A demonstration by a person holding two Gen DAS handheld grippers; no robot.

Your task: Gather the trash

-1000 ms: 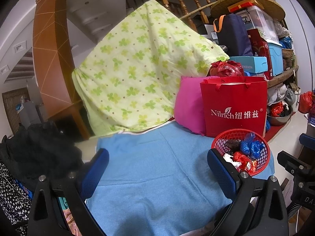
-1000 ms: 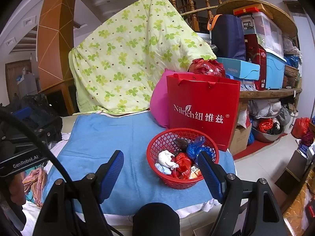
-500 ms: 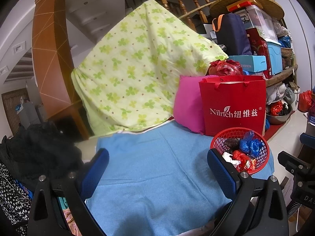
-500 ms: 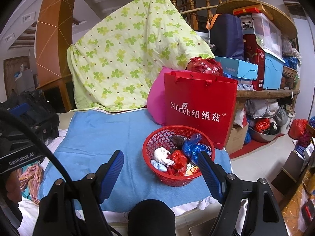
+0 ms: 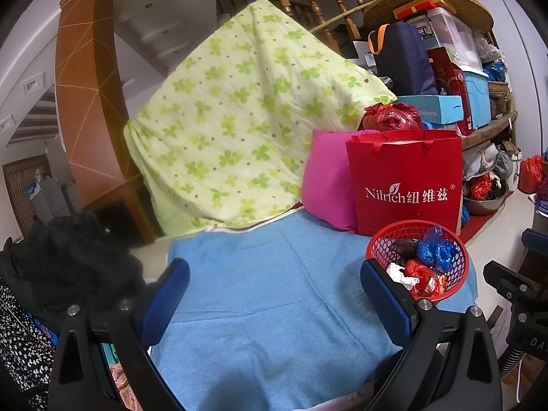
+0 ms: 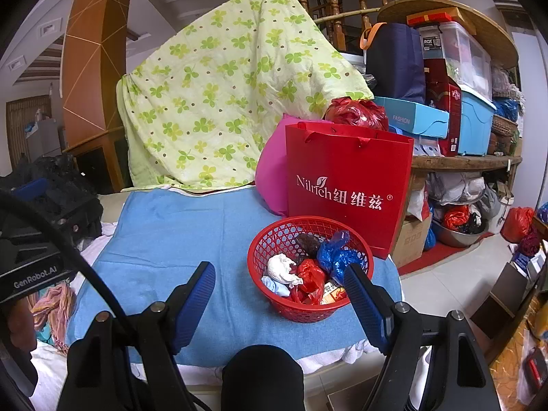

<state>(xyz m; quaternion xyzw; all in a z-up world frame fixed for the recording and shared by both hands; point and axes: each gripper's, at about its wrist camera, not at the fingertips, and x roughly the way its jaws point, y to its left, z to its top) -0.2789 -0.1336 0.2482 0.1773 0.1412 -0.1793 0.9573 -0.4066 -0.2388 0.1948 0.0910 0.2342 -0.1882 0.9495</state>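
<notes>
A red mesh basket (image 6: 274, 304) (image 5: 457, 282) sits at the right front of a blue cloth (image 6: 178, 236) (image 5: 274, 291). It holds several pieces of trash: a white crumpled wad (image 6: 281, 267), a red plastic bag (image 6: 310, 275), a blue plastic bag (image 6: 334, 255) (image 5: 435, 248) and a dark wrapper (image 6: 308, 241). My right gripper (image 6: 279, 298) is open and empty, just in front of the basket. My left gripper (image 5: 274, 294) is open and empty over the bare cloth, left of the basket.
A red paper bag (image 6: 346, 188) and a pink cushion (image 6: 272, 178) stand behind the basket. A green clover quilt (image 6: 219, 92) drapes over the back. Boxes and bins (image 6: 455, 96) crowd the shelf at right. Dark clothes (image 5: 65, 267) lie at left.
Both views have shifted slightly; the right gripper has drifted a little back and up from the basket. Both grippers stay open and empty.
</notes>
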